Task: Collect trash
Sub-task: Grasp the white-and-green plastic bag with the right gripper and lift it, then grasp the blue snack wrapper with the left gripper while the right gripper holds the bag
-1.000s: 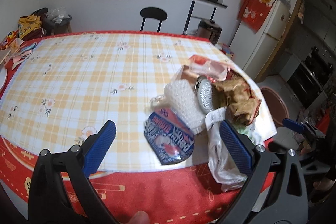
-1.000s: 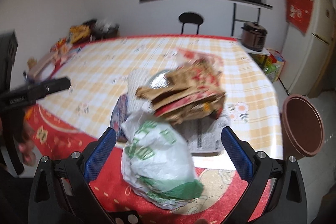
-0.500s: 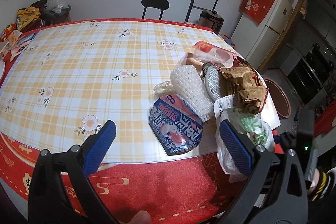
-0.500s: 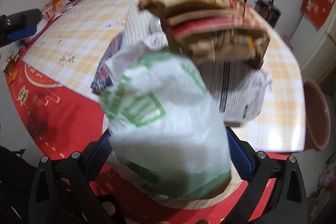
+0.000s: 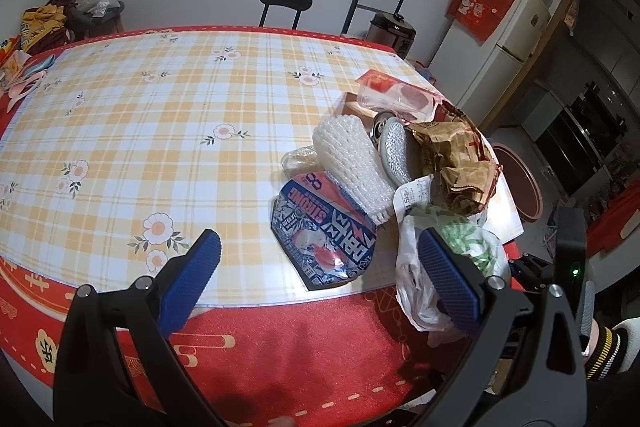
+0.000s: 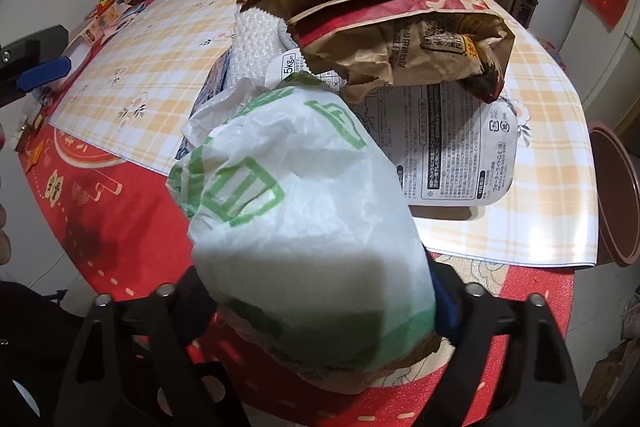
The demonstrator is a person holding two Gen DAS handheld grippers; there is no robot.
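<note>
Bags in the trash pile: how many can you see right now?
2. A white plastic bag with green print sits at the near table edge, between the right tool's fingers. A crumpled brown paper bag lies behind it on the pile. More may be hidden underneath.

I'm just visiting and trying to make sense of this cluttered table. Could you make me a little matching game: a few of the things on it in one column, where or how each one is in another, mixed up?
Things:
1. white plastic bag with green print
2. crumpled brown paper bag
3. blue printed snack wrapper
4. left gripper

States:
A. lying flat near the table's edge
B. fingers wide apart, holding nothing
C. squeezed between the right gripper's fingers
D. resting on top of the white printed sheet

Pairs: 1-C, 2-D, 3-A, 4-B
</note>
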